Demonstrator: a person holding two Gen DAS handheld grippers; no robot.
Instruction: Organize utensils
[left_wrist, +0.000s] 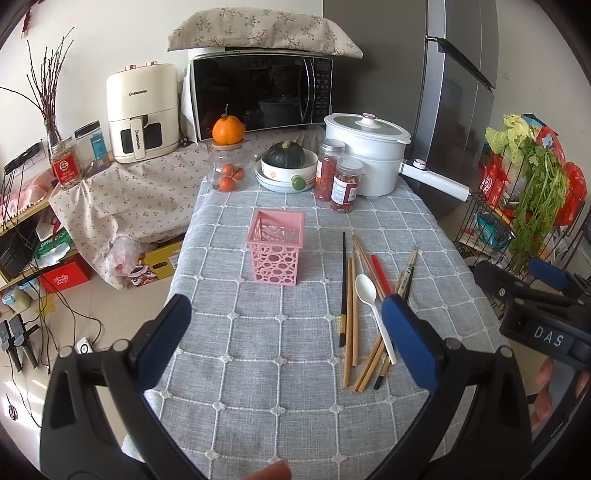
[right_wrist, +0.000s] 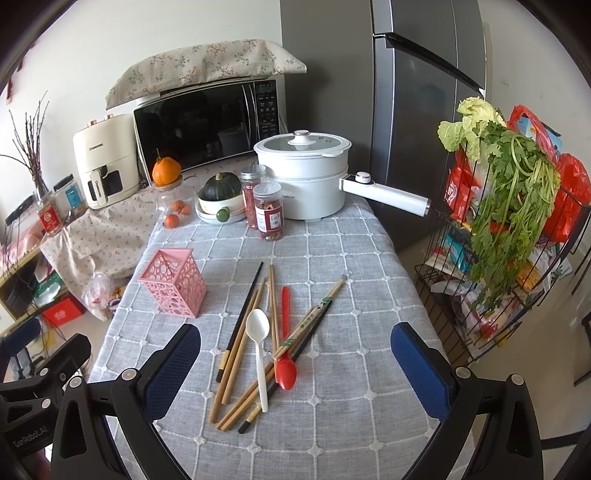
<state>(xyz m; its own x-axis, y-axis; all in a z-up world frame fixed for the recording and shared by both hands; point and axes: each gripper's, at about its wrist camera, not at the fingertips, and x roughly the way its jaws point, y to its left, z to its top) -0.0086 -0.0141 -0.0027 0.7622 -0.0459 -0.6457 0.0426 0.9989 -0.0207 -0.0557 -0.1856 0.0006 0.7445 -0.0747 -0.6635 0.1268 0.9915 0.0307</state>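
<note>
Task not yet begun: pink holder (right_wrist: 173, 286) stood empty toward the table's (right_wrist: 351, 258) left edge; chopsticks (right_wrist: 240, 343), white spoon (right_wrist: 258, 350) and red spoon (right_wrist: 285, 354) lay loose mid-table; left gripper (left_wrist: 288, 339) and right gripper (right_wrist: 295, 373) gaped wide, holding nothing

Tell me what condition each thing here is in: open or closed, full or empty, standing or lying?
Pink basket: upright, empty.
White spoon: lying flat, bowl up.
Red spoon: lying under crossed chopsticks.
Chopsticks: loose, scattered flat.
White pot: lid on.
Microwave: door closed.
Two red-filled jars: capped, upright.
Left gripper: open, empty.
Right gripper: open, empty.
</note>
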